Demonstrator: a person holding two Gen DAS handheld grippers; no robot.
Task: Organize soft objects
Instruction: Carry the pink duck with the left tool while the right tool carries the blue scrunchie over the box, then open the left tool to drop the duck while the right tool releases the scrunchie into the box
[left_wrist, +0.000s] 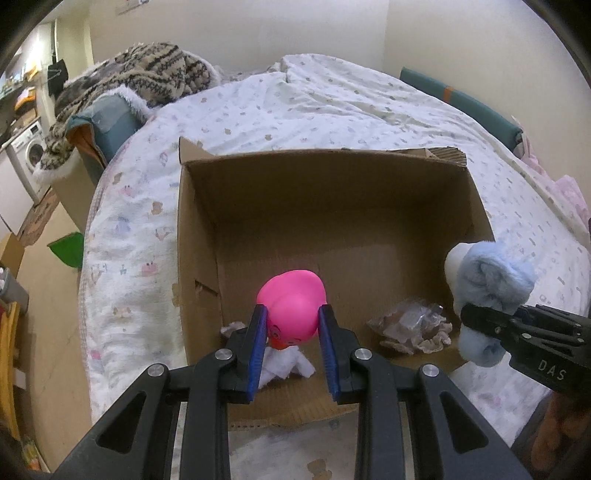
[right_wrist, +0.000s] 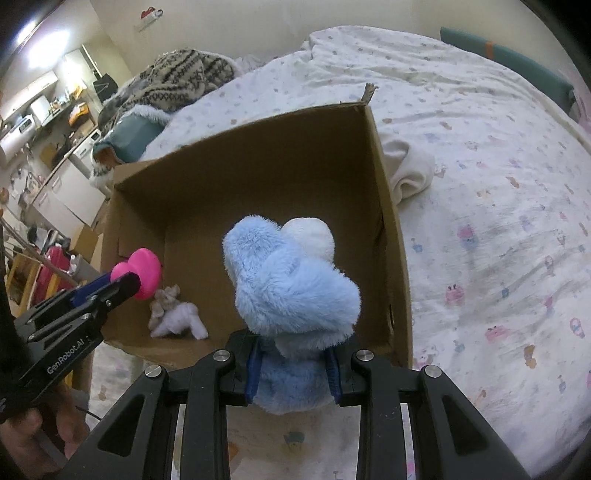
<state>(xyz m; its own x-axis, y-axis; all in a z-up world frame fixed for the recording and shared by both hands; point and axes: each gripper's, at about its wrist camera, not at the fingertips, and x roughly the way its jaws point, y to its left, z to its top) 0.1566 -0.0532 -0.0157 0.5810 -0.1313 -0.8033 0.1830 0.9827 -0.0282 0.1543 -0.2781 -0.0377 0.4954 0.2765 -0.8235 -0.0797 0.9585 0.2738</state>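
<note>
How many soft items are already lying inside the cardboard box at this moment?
3 visible: a white cloth and a beige fuzzy piece together by the box's near left corner, and a beige frilly piece under clear plastic wrap near right. The held toys may hide more.

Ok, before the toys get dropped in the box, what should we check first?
1. Left gripper holds the pink toy: ok.
2. Right gripper holds the blue plush: ok.
3. Pink toy is over the cardboard box: ok.
4. Blue plush is over the box: cannot tell; it looks close to the right wall.
5. Room on the box floor beside the white cloth and plastic wrapper: ok.
</note>
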